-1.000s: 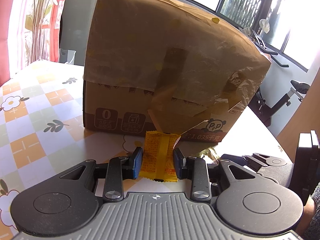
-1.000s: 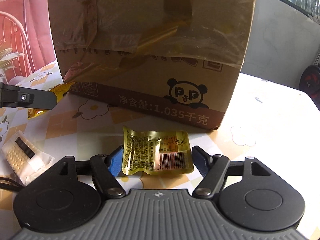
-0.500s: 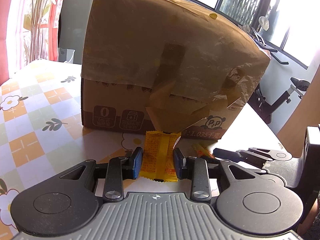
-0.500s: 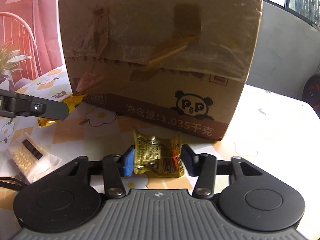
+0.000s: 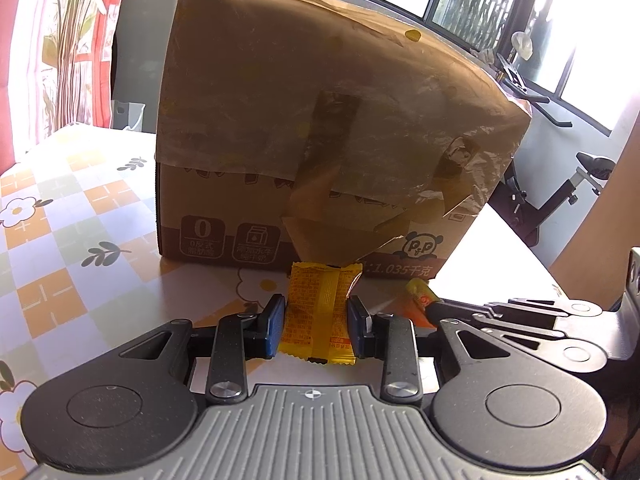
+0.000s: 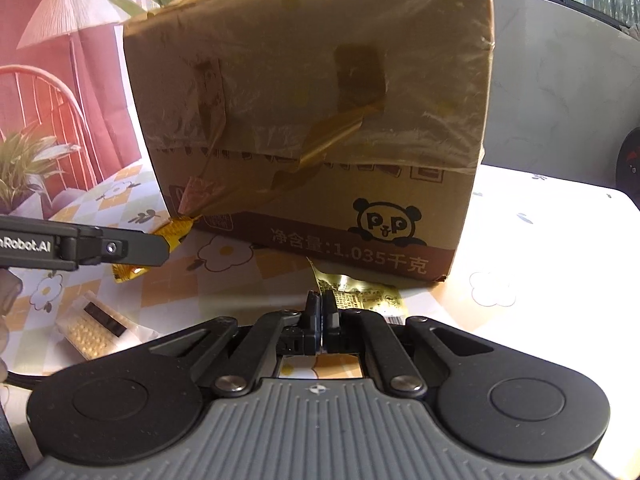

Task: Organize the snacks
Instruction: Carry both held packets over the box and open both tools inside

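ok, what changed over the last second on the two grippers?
The right gripper closed its jaws from wide open onto the gold packet, pinching its left edge. The left gripper kept its grip on the orange packet. The cardboard box and the clear cracker packet on the table stayed put.

We note hard backlight from the windows (image 5: pixel 592 40) beyond the jaws. Tabletop (image 6: pixel 540 248) right of them glares white; edges bow fisheye.

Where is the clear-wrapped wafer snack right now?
In the right wrist view, the wafer snack lies on the tablecloth at lower left, below the left gripper and left of the cardboard box.
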`<state>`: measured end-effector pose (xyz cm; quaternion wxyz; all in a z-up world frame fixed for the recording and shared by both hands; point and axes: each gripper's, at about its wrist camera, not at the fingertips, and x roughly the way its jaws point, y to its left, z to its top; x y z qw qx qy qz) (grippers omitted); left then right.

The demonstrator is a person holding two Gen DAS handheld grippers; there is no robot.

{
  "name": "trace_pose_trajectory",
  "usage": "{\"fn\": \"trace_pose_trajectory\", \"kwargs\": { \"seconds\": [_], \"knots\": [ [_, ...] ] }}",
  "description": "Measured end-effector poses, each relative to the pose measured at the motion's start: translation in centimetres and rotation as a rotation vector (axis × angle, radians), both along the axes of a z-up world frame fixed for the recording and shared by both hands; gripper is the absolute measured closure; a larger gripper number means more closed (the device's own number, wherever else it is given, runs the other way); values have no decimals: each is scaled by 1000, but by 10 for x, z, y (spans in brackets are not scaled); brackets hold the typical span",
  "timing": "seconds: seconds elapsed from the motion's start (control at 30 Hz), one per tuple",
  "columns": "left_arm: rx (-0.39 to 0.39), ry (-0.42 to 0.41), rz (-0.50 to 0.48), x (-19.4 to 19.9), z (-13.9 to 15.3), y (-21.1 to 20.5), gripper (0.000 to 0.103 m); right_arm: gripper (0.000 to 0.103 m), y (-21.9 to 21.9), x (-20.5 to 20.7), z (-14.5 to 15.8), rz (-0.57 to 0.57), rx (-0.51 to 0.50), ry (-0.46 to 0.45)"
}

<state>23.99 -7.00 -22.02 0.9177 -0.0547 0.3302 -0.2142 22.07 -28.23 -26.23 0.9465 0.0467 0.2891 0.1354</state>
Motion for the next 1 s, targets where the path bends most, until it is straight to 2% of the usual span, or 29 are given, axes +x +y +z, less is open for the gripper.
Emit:
{"fn": "trace_pose_trajectory", "kwargs": {
  "seconds": [0.17, 0.33, 0.57, 0.7, 0.83, 0.93, 1.0],
  "knots": [
    [4, -66, 0, -7, 13, -2, 68, 103, -22, -19, 30, -16, 86, -58],
    [22, -197, 18, -18, 39, -3, 68, 103, -30, -33, 76, 9, 130, -180],
    [29, -381, 11, -25, 89, 0, 68, 103, -32, -39, 132, 47, 186, -356],
    [21, -452, 4, -13, 120, -1, 68, 103, -32, -27, 160, 68, 229, -422],
    [-36, -447, 12, 15, 145, 0, 68, 103, -34, -6, 184, 74, 264, -470],
    [-28, -441, 21, 39, 155, -4, 68, 103, -35, 14, 197, 75, 279, -492],
    [-15, -434, 27, 56, 158, -8, 68, 103, -37, 35, 200, 65, 318, -476]
  ]
}}
